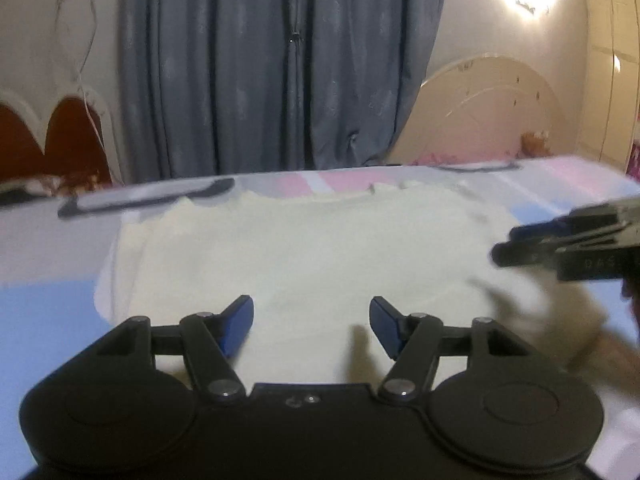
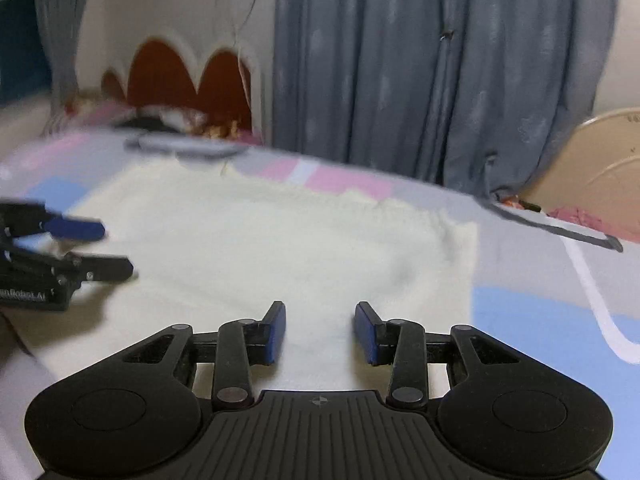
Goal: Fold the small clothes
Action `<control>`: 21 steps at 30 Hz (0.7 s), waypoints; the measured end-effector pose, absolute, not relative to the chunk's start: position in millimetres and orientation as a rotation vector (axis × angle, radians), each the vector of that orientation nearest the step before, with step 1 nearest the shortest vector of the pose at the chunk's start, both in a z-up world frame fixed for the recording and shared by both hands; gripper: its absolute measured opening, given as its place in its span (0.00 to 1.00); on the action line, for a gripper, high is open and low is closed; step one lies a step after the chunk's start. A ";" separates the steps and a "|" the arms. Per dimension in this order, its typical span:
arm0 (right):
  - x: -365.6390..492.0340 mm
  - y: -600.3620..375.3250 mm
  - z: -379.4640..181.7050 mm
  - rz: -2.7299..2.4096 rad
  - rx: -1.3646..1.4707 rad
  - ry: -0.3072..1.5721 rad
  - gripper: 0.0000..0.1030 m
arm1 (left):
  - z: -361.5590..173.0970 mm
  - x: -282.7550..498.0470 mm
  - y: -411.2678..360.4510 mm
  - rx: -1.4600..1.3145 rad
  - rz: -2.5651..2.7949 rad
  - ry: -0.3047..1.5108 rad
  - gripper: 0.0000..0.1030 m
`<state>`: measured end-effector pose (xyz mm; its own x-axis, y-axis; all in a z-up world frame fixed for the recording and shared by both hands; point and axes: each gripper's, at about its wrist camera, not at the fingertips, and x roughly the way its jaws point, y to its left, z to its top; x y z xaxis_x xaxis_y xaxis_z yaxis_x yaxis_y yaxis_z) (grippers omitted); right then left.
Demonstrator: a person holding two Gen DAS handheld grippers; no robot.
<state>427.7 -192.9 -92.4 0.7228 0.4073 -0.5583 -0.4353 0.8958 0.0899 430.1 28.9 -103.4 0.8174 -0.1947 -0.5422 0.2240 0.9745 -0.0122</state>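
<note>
Left wrist view is showing the cream garment [image 1: 288, 256] lying spread flat on the pastel-checked bed [image 1: 48, 308], likely smoothed for folding. Left gripper [image 1: 311, 326] and right gripper [image 2: 320, 332] are hovering over its near edge, fingers apart, gripping nothing.

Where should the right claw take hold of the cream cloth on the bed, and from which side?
Probably the near right corner of the cream cloth, coming in low from the right. The cloth lies flat, and that straight edge is bare and clear of the left claw.
</note>
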 end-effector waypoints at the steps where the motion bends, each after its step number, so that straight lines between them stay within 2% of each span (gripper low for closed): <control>1: 419.3 -189.1 -91.1 0.477 -0.042 0.608 0.38 | -105.8 423.6 22.1 0.056 -0.226 0.579 0.61; 8: 362.2 -139.4 -113.4 0.542 -0.157 0.673 0.38 | -123.6 383.3 10.1 0.112 -0.176 0.617 0.63; 14: 341.5 -184.6 -115.5 0.333 -0.183 0.645 0.38 | -121.1 355.9 63.9 0.002 -0.078 0.645 0.64; 18: 337.6 -202.5 -113.6 0.301 -0.140 0.671 0.38 | -110.6 358.0 57.8 0.049 -0.062 0.639 0.62; 21: 332.9 -205.1 -98.2 0.282 -0.108 0.614 0.38 | -113.1 361.5 54.6 0.048 -0.027 0.654 0.65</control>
<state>332.9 -205.1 -98.2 0.7806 0.2287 -0.5816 -0.2926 0.9561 -0.0168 361.5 54.6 -113.1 0.7935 -0.0103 -0.6085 0.0403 0.9985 0.0357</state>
